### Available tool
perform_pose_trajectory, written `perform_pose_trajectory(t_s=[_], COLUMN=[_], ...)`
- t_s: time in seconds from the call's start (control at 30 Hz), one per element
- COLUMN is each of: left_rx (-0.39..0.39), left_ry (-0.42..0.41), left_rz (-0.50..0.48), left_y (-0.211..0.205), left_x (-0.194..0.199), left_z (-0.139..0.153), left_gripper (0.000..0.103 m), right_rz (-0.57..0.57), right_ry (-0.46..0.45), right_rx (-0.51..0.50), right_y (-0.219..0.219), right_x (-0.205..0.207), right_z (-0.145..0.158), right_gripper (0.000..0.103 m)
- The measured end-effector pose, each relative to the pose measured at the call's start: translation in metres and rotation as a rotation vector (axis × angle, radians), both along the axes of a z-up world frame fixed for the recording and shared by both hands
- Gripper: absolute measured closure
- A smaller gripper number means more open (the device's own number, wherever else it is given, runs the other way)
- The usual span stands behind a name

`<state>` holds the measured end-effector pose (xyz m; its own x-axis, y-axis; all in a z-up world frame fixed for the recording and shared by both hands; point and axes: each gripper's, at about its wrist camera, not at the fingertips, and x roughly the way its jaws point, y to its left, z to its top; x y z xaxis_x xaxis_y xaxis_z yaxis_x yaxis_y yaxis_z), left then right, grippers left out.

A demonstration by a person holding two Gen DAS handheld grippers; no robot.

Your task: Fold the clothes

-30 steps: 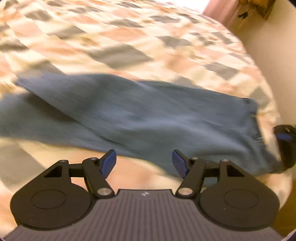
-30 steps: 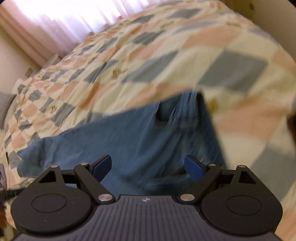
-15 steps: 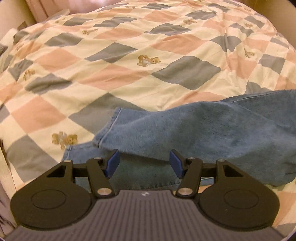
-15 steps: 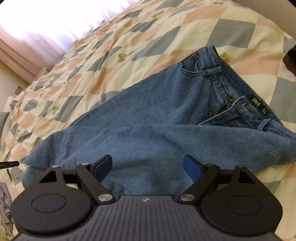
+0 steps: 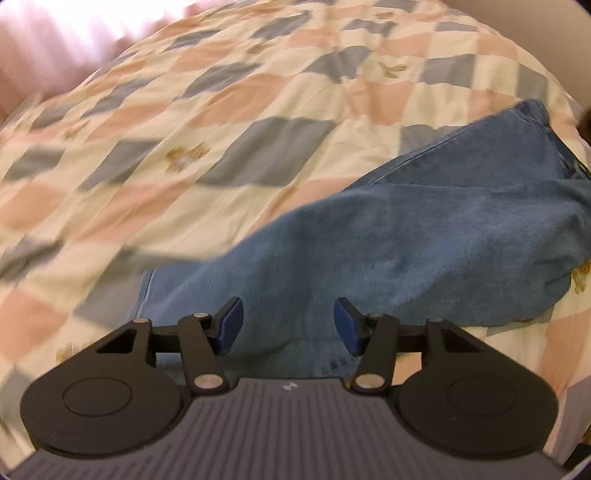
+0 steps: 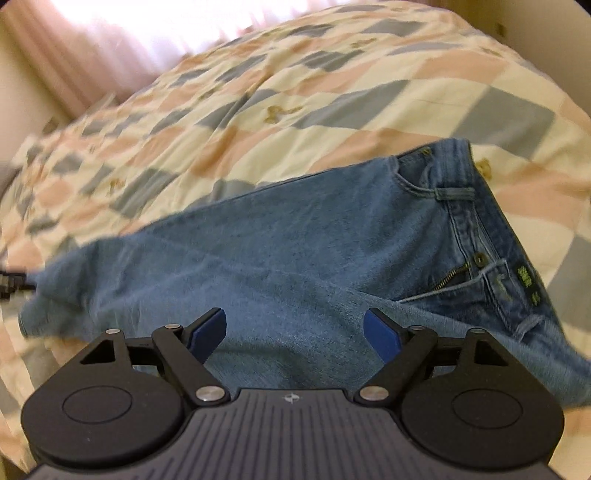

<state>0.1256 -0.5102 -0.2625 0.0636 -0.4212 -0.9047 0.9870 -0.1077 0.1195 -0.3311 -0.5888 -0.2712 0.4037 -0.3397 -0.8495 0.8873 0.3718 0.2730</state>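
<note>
A pair of blue jeans (image 6: pixel 295 236) lies flat on the bed, one leg laid over the other. Its waistband with button and open zip (image 6: pixel 480 229) sits at the right of the right wrist view, the leg hems at the left. My right gripper (image 6: pixel 294 334) hovers open above the near leg, nothing between its blue pads. In the left wrist view the jeans (image 5: pixel 424 236) stretch from the bottom centre to the upper right. My left gripper (image 5: pixel 288 325) is open over the hem end of the legs, holding nothing.
The bed is covered by a quilt (image 5: pixel 184 147) of cream, pink and grey diamonds with small bear prints (image 6: pixel 277 110). A bright curtained window (image 6: pixel 129 29) lies beyond the far edge. A dark object (image 6: pixel 11 284) shows at the left edge.
Both views have swung and are blurred by motion. The left gripper has shifted so the jeans now run toward the upper right; the right gripper has come closer to the jeans. Both stay open.
</note>
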Motion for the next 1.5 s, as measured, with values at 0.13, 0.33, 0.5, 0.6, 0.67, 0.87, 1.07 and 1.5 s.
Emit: perform_pose_trajectory(t_s=[0.13, 0.33, 0.5, 0.6, 0.67, 0.87, 1.07, 1.5], left_rx=[-0.007, 0.034, 0.159, 0.140, 0.105, -0.080, -0.139, -0.070], left_ry=[0.015, 0.059, -0.030, -0.017, -0.014, -0.038, -0.081, -0.007], left_rz=[-0.175, -0.428, -0.506, -0.499, -0.471, -0.360, -0.078, 0.625], left_y=[-0.039, -0.105, -0.126, -0.112, -0.099, -0.017, 0.156, 0.281], left_x=[-0.002, -0.012, -0.019, -0.014, -0.014, -0.027, -0.047, -0.102], left_z=[-0.011, -0.046, -0.101, -0.105, -0.097, -0.026, 0.032, -0.006], left_gripper=[0.054, 0.041, 0.069, 0.084, 0.095, 0.101, 0.090, 0.027], right_rz=[0.076, 0.200, 0.270, 0.286, 0.286, 0.362, 0.536, 0.504], right_ry=[0.005, 0.013, 0.057, 0.067, 0.056, -0.062, -0.129, 0.064], right_rx=[-0.009, -0.016, 0.027, 0.092, 0.150, 0.086, -0.063, 0.232], right_y=[-0.005, -0.026, -0.055, -0.071, -0.077, -0.047, 0.072, 0.243], right_x=[0.011, 0.043, 0.069, 0.077, 0.077, 0.057, 0.017, -0.048], right_z=[-0.005, -0.030, -0.065, -0.089, -0.106, -0.082, -0.002, -0.041], right_gripper=[0.019, 0.018, 0.014, 0.014, 0.022, 0.100, 0.100, 0.043])
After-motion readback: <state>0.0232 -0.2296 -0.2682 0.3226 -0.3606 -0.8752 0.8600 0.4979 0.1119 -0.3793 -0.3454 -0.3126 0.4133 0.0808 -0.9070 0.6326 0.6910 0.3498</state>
